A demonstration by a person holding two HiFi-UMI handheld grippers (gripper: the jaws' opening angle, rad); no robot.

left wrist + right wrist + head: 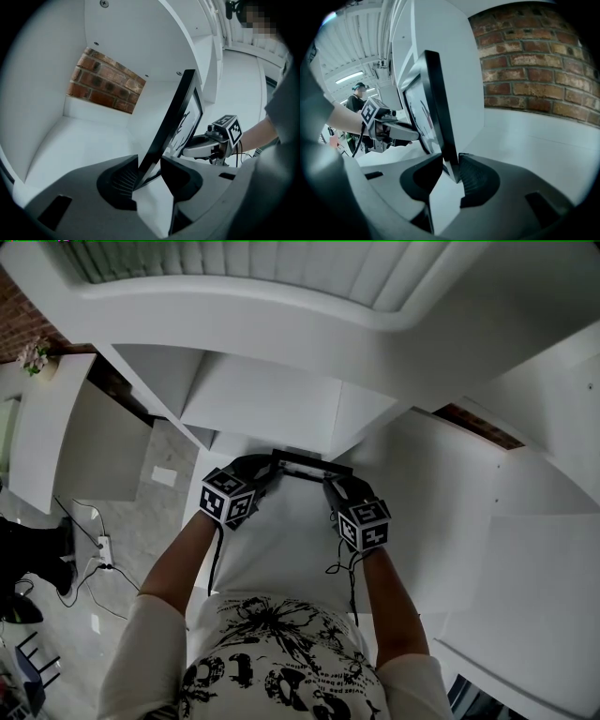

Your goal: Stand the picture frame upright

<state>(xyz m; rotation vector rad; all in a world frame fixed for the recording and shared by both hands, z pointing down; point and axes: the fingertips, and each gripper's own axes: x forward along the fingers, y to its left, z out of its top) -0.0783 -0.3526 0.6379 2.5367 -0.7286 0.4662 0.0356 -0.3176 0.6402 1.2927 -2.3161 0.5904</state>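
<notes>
Grippers at frame, one per side | left gripper (149, 162): jaws spread, lower corner of picture frame (174, 117) between them, resting against one pad | right gripper (451, 161): pinching the opposite lower corner | frame stands near upright on white shelf (79, 140) floor, printed face toward person | brick wall (105, 84) behind cubby.

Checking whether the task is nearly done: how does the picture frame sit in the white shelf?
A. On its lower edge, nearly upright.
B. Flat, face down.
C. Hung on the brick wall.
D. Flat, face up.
A: the picture frame rises steeply from its lower edge in the white shelf, apart from the brick wall behind.
</notes>
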